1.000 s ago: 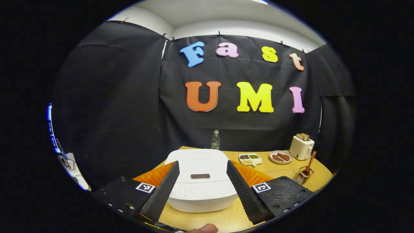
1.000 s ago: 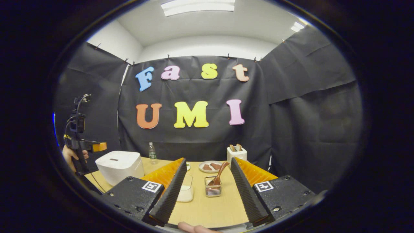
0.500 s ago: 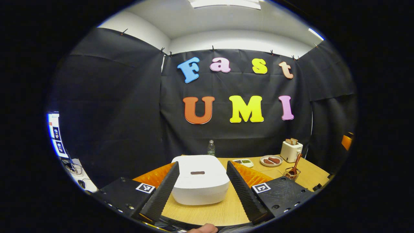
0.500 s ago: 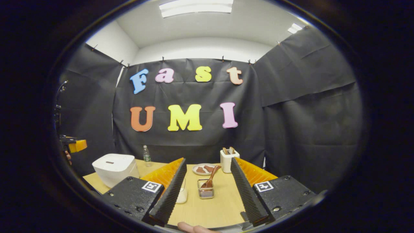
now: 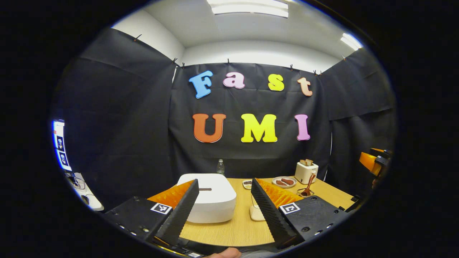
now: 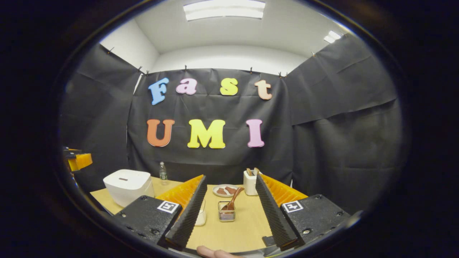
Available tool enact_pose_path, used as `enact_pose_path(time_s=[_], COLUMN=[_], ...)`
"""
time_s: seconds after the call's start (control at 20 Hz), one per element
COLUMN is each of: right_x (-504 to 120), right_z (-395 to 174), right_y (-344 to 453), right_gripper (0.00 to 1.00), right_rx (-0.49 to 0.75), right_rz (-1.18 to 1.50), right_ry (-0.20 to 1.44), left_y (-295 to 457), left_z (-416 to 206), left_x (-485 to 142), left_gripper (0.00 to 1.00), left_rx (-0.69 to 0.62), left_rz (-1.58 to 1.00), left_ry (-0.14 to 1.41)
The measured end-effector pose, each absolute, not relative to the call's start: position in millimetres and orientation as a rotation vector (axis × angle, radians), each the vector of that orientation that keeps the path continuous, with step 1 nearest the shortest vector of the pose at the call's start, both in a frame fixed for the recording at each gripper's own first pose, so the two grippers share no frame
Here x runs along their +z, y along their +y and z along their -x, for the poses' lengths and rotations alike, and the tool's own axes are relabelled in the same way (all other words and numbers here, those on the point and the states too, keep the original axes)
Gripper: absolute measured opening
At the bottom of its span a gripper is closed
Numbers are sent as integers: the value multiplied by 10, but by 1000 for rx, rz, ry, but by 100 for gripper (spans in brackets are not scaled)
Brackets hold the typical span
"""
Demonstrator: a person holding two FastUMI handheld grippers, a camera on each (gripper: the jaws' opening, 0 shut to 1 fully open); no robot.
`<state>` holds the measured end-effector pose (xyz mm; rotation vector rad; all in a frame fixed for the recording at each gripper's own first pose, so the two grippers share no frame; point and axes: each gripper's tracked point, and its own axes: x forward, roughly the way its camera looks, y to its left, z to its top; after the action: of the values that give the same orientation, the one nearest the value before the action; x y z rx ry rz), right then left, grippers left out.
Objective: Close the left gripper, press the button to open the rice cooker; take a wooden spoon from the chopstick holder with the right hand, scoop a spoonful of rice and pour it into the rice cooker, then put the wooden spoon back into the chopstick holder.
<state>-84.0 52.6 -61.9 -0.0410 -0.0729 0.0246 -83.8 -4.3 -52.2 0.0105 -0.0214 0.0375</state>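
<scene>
Both tongs, left [image 5: 224, 211] and right [image 6: 229, 215], gaping over one rice cooker [image 5: 211, 197], one wooden spoon [image 6: 232, 202].

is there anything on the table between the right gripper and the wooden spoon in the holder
Nothing visible does. In the right gripper view the open right gripper looks straight at the wooden spoon, which leans in the chopstick holder, with bare table before it. A pale container sits just left of that line, partly behind the left-hand finger.
</scene>
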Motion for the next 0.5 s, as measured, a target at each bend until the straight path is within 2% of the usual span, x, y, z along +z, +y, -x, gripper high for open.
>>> enact_pose_path(time_s=[0.05, 0.25, 0.5], right_x=[-636, -682, -722], right_z=[813, 760, 740], right_y=[532, 527, 605], right_gripper=[91, 88, 89], right_rx=[25, 20, 36], right_rz=[40, 19, -10], right_ry=[-68, -47, -34], left_y=[-59, -70, -17], left_z=[856, 892, 949], left_x=[-547, -594, -617], left_gripper=[94, 94, 94], left_rx=[31, 12, 17], left_rz=[-17, -7, -25], left_ry=[-21, -11, -20])
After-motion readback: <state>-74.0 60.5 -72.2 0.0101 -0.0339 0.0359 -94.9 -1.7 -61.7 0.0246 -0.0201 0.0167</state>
